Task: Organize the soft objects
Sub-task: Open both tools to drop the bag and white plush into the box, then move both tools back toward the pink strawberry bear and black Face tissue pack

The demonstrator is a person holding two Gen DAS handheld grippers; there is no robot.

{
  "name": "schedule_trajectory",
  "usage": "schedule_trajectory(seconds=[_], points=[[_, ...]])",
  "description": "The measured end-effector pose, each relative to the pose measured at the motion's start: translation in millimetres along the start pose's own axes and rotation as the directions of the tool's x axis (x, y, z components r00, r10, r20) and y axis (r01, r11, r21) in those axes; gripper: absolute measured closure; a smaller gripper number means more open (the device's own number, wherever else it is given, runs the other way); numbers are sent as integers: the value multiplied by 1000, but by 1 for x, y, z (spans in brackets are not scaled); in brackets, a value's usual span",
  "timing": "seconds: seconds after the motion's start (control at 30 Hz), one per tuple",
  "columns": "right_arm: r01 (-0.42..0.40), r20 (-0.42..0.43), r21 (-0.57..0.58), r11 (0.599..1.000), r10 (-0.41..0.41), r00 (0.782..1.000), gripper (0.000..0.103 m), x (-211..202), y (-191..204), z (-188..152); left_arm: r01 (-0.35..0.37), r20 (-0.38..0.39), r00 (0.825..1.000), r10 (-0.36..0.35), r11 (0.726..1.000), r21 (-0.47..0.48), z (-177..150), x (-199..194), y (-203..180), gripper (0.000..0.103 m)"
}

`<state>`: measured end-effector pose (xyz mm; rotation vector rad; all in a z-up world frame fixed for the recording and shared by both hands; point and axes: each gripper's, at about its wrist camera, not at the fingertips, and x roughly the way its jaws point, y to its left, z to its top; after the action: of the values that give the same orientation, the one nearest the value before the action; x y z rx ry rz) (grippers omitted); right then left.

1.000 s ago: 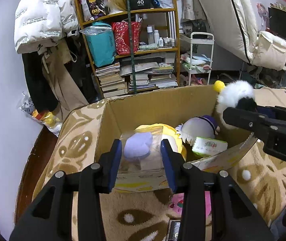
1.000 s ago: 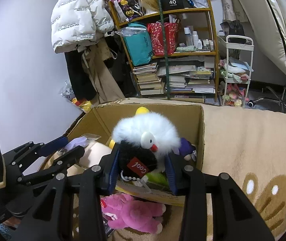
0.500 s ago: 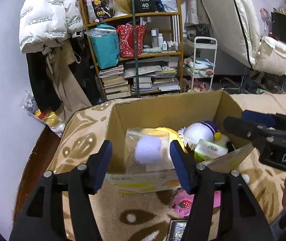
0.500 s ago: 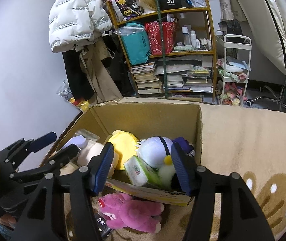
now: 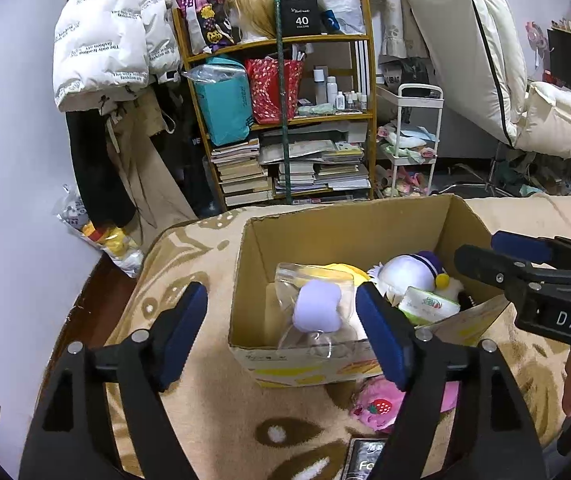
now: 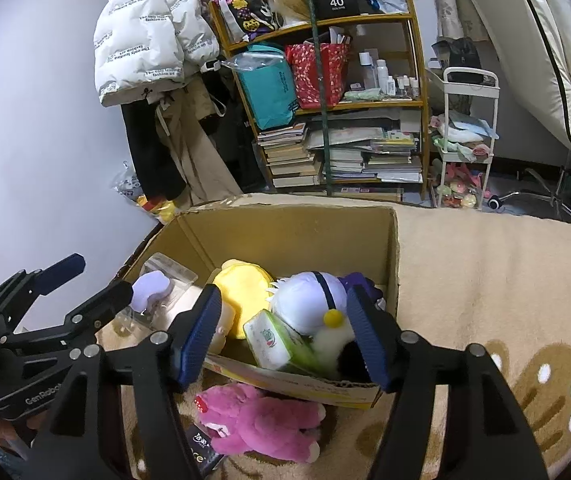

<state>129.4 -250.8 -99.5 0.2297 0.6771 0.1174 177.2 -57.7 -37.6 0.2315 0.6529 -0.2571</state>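
Observation:
An open cardboard box [image 5: 349, 236] [image 6: 293, 232] sits on a beige blanket. Inside lie a clear bag with a lilac plush [image 5: 317, 312] [image 6: 151, 290], a yellow plush [image 6: 241, 292], a white and black plush with a yellow pompom [image 6: 309, 308] [image 5: 409, 276], and a green tissue pack [image 6: 273, 340] [image 5: 427, 306]. A pink plush [image 6: 261, 420] [image 5: 373, 404] lies on the blanket in front of the box. My left gripper [image 5: 281, 332] is open and empty above the box's near left edge. My right gripper [image 6: 281, 340] is open and empty above the box's near wall.
A wooden shelf [image 5: 285, 120] with books and bags stands behind the box. A white jacket [image 5: 105, 40] hangs at the left. A white trolley [image 5: 417, 140] stands right of the shelf. A dark packet [image 6: 201, 452] lies on the blanket beside the pink plush.
Both grippers opened and pulled back. The left one let the bagged lilac plush go and the right one let the white and black plush go; both now lie in the box.

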Motion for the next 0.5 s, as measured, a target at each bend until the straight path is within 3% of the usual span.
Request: schedule_trajectory(seconds=[0.4,0.5], points=[[-6,35,19,1000,5,999,34,-22,0,2,-24,-42,999,23,999,-27,-9,-22,1,25],[-7,27,24,1000,6,1000,34,-29,0,-2,-40,-44,998,39,998,-39,-11,-32,2,15]])
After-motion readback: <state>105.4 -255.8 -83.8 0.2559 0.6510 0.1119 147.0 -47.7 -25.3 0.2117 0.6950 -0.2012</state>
